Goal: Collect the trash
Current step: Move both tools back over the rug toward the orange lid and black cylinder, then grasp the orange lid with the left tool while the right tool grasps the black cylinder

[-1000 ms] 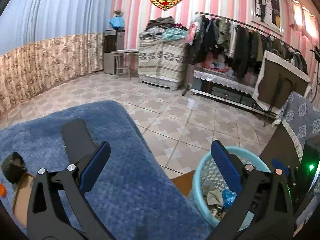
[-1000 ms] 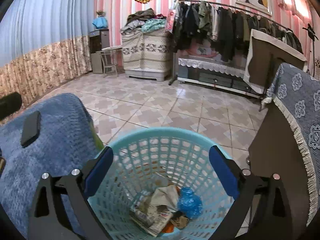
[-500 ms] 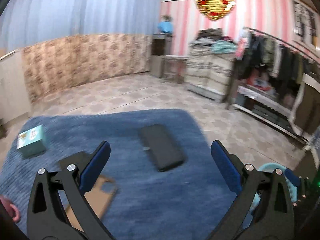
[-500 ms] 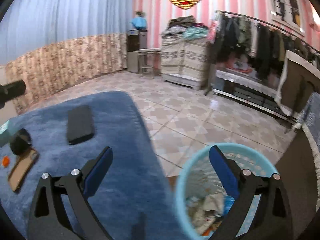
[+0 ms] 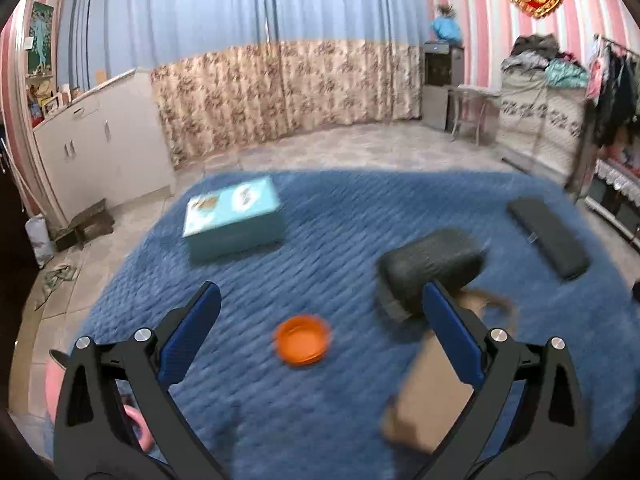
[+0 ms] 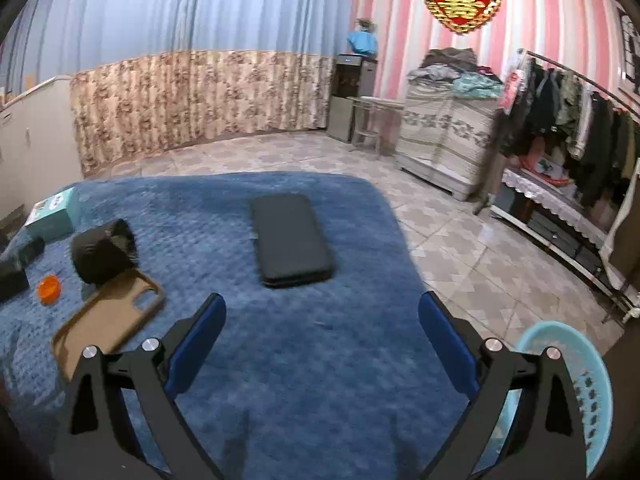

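Both pairs of jaws stand spread wide with nothing between them. On the left gripper the blue pads frame a small orange cap, which lies on the blue fuzzy cover just ahead of the fingertips; it is round and shallow, with a raised rim and its hollow side up, and it is somewhat smeared by motion blur. Just to its right a black rounded object lies on its side, touching or overlapping the far end of a tan phone case that lies flat with its inside up. Farther back, a teal box sits on the cover, and a flat black case lies well off to the right.

From the right wrist view, the right gripper hovers over a bare stretch of the cover, the flat black case straight ahead of it. A light blue plastic basket with a perforated wall stands on the floor at the lower right, beside the cover's edge. The orange cap appears far to the left there, near the tan case.
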Available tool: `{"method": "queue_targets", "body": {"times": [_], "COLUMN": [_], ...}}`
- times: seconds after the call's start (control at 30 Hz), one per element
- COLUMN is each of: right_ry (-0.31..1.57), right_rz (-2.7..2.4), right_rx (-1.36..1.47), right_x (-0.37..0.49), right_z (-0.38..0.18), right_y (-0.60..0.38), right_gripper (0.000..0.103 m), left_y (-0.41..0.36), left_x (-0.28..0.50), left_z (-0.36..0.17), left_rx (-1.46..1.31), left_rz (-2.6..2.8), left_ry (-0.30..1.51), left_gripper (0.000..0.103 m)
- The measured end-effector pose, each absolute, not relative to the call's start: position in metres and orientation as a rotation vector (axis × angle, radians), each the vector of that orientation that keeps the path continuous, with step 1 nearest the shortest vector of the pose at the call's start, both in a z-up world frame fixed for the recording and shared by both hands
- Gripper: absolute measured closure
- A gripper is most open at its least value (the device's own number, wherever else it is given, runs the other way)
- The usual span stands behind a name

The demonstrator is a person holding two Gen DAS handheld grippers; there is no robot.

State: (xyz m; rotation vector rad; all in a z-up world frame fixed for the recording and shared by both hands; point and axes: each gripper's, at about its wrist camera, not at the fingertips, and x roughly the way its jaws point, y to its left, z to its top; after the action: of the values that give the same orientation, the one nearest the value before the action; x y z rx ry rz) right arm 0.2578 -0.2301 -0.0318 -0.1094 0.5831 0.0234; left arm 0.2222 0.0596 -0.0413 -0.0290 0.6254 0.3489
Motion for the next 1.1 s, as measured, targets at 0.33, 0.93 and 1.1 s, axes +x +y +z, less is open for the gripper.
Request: {"method": "queue_targets", "body": {"times": [0.33,0.93,1.1], "right_ry": [0.614,0.670,0.672], "right_rz": [0.150,0.288,0.355], "right_rx": [-0.105,-0.129,-0.136], "right_x": [0.270,0.287,0.287], "right_z": [-0.049,-0.072,-0.074], "right_y": [-0.161,-0.110,-0.089], "right_gripper": [0.008,0.008,0.008], "left_y": [0.103,0.128,0.146], "left_x": [0.245,0.258,0.252], "left_z": [-0.087,-0.103,-0.091], "left_rx": [-0.104,-0.145,-0.131], "left_rz": [0.302,0.273,0.325], "left_ry": [0.759,0.836,0.782], "left_gripper": [0.006,0.064,0.064]}}
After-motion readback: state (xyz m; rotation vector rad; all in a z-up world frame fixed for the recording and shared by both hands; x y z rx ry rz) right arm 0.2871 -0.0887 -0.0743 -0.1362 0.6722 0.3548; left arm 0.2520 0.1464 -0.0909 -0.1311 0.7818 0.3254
